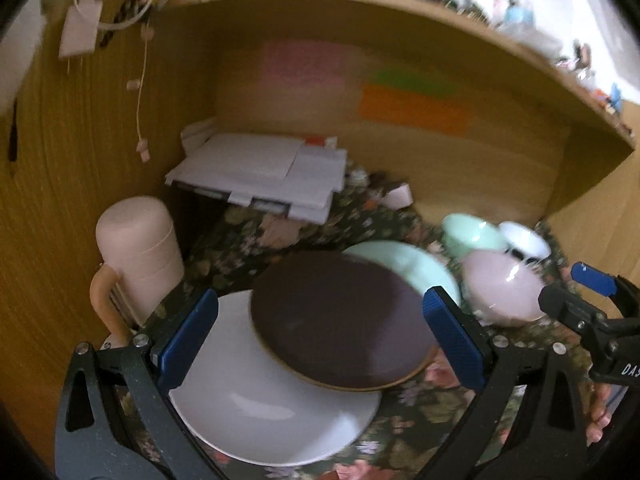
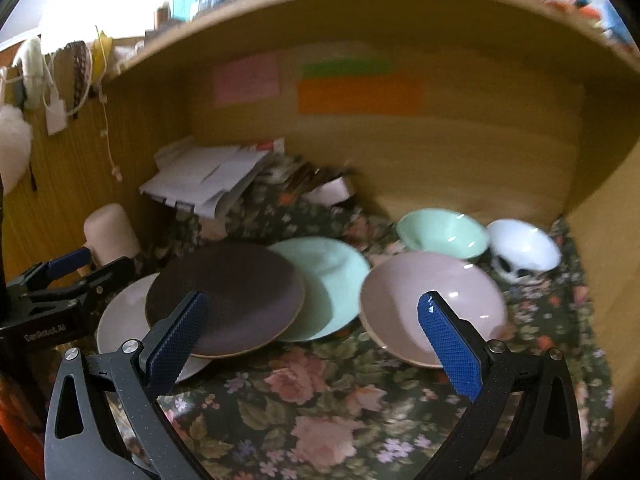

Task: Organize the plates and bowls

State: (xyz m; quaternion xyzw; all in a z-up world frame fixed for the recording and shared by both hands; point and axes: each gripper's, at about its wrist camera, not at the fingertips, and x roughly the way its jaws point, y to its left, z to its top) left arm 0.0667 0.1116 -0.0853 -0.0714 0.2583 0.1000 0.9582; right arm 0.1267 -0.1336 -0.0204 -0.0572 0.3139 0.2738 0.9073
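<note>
Overlapping white plate [image 1: 256, 412], dark plate [image 1: 340, 320]; hand-held grippers wide apart.

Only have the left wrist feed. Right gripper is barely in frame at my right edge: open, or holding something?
Observer: The right gripper is open, jaws wide apart, nothing between them.
Operator: Pink bowl, anything inside? I mostly see its side.
Observer: The pink bowl is empty.
Operator: The green plate is mostly hidden behind the dark one for me.
Observer: The green plate lies flat on the cloth. The dark plate overlaps its left side, and the rest is bare.
</note>
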